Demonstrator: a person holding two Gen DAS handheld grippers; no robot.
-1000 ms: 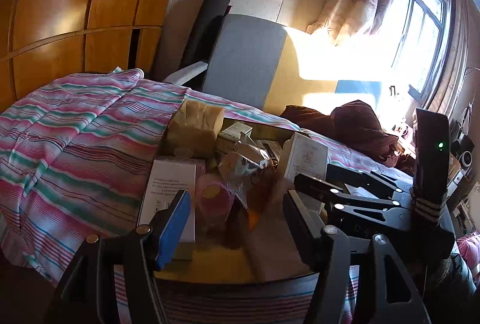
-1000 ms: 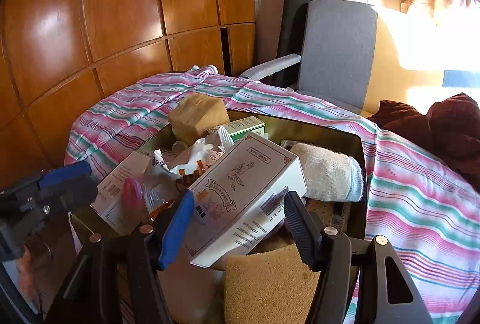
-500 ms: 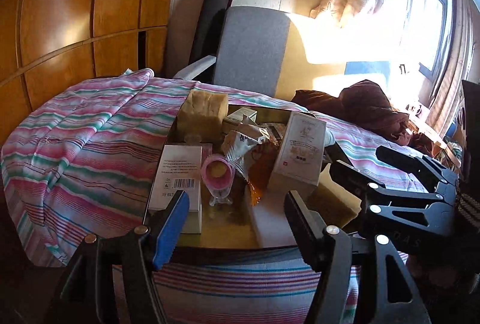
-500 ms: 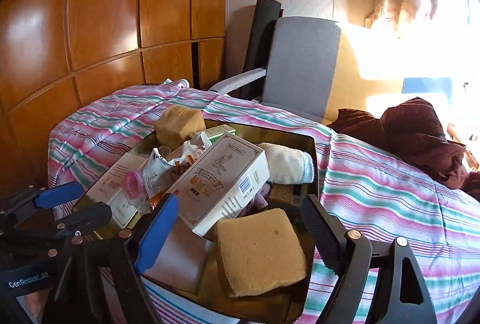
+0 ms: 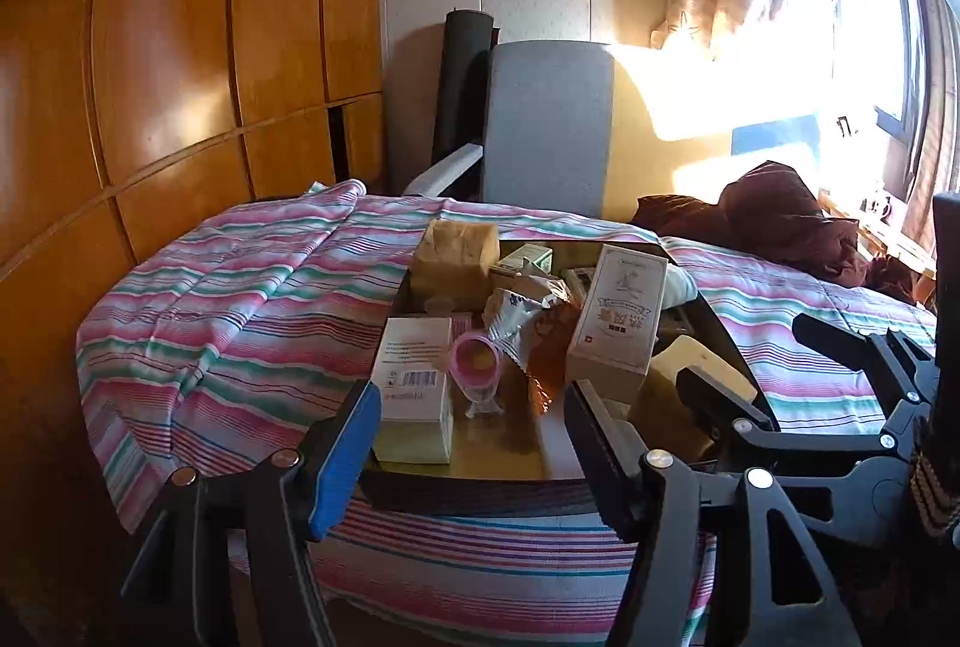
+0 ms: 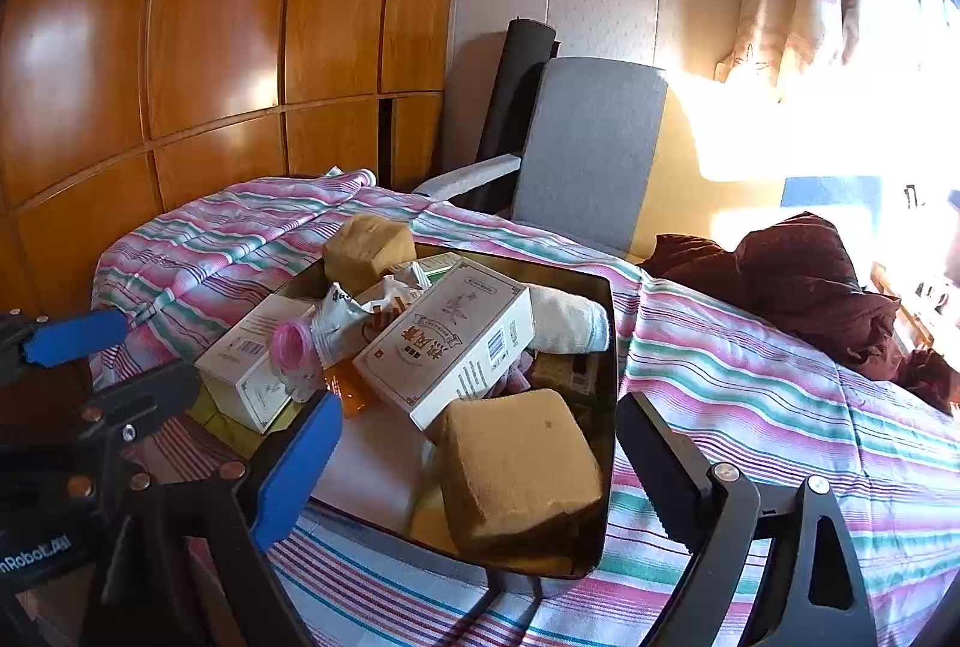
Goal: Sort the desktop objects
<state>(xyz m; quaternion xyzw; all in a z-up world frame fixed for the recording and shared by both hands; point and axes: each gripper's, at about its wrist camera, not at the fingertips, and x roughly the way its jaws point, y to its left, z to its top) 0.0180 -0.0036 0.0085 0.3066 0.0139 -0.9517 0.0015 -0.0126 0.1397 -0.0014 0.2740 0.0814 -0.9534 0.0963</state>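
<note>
both grippers tilt down toward the tray (image 6: 609,407) on the striped cloth (image 6: 750,395). left gripper (image 5: 471,449) empty, jaws closing on nothing. right gripper (image 6: 480,458) empty, jaws opening, above the sponge (image 6: 519,470). white box (image 6: 447,341) lies among the clutter in the tray.

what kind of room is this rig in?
Probably a home bedroom: a bed under a striped quilt, a wooden wardrobe wall and a curtained window. The tray of items sits on the bed, not a desk.
</note>
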